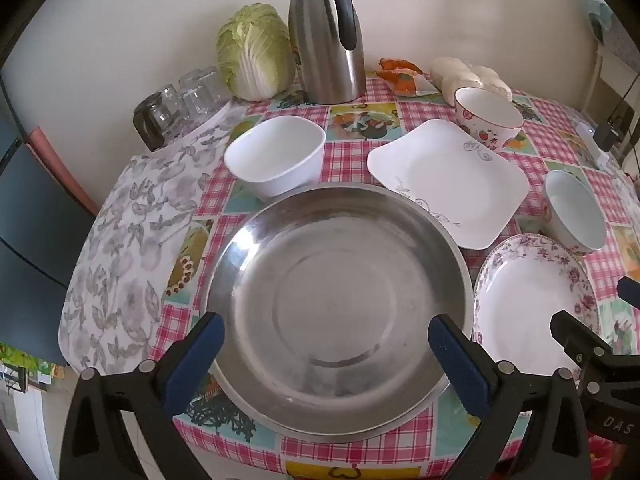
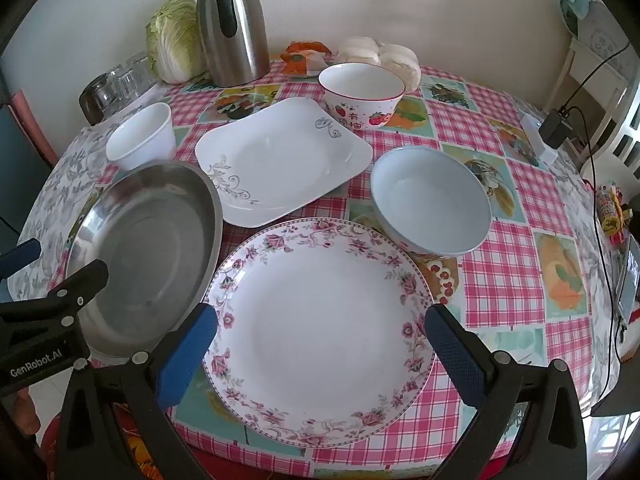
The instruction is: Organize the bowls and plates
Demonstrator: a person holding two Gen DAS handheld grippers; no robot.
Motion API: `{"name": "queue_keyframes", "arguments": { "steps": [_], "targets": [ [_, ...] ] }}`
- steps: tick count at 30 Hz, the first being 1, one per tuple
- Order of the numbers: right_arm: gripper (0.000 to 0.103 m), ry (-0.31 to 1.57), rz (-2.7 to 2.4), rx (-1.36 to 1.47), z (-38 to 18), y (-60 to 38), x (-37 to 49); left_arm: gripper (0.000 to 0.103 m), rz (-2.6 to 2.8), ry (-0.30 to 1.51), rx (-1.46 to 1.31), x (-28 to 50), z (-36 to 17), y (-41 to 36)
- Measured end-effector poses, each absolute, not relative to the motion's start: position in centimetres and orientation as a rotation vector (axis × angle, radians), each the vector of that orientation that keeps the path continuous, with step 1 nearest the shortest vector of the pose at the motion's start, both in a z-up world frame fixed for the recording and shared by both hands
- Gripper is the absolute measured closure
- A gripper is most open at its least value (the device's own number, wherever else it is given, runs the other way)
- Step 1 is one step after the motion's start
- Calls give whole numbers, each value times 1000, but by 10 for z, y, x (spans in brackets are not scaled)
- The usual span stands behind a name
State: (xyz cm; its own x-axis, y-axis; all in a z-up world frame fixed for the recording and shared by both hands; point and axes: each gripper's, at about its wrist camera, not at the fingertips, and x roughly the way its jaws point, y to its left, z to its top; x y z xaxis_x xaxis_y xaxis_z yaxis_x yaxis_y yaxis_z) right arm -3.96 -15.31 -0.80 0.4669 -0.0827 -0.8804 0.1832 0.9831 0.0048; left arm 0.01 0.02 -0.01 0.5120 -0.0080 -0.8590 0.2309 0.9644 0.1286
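Note:
A steel plate [image 1: 336, 304] lies at the table's near edge; my left gripper [image 1: 326, 356] is open above its near part, empty. A round floral plate [image 2: 320, 328] lies to its right; my right gripper [image 2: 320, 352] is open above its near part, empty. Behind them are a square white plate [image 2: 280, 160], a white bowl [image 1: 276, 156], a strawberry bowl [image 2: 362, 94] and a pale blue bowl [image 2: 432, 200]. The floral plate [image 1: 532, 300] and square plate [image 1: 448, 184] also show in the left wrist view.
A steel thermos jug [image 1: 326, 36], a cabbage [image 1: 256, 52], upturned glasses [image 1: 180, 108], a snack packet [image 2: 304, 58] and white buns [image 2: 380, 56] stand along the back by the wall. A charger and cable [image 2: 556, 128] lie at the right edge.

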Motion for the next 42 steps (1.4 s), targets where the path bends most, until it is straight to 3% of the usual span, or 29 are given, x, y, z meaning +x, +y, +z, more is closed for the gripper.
{"name": "queue_keyframes", "arguments": {
  "steps": [42],
  "targets": [
    [0,1080,-160,102,-10,-149,-38,0,-139,1034,243,1,-2,2]
  ]
}}
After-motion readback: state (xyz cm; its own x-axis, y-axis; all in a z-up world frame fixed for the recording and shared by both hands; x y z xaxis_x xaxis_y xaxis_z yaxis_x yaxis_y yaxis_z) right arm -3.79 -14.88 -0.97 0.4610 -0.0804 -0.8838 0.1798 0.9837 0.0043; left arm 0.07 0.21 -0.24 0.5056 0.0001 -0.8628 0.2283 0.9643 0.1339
